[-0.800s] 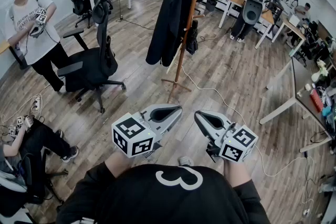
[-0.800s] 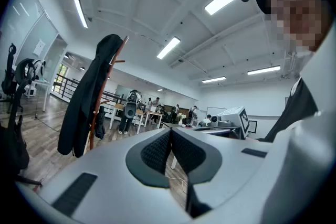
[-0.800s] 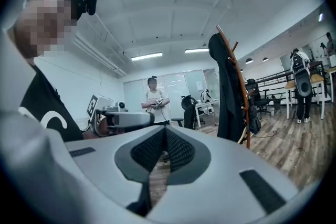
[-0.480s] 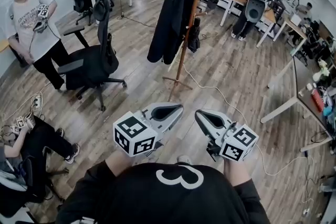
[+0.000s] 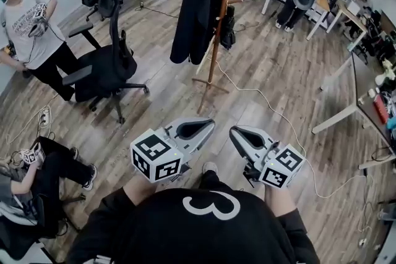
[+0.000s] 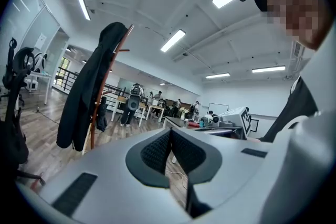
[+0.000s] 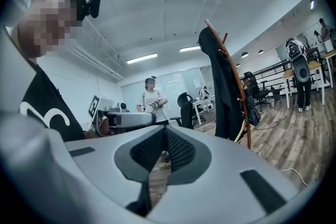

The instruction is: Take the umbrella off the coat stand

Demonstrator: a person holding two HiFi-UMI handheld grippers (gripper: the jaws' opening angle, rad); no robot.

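Left gripper (image 5: 208, 126) and right gripper (image 5: 236, 132): both sets of jaws closed pad to pad with nothing between them, held side by side, about level, in front of the person's torso. Umbrella (image 5: 227, 33), dark and folded, hangs on the coat stand (image 5: 215, 40) well ahead of both tips. It is on the far right side of the pole, just beside the black coat (image 5: 195, 3), and neither gripper touches it.
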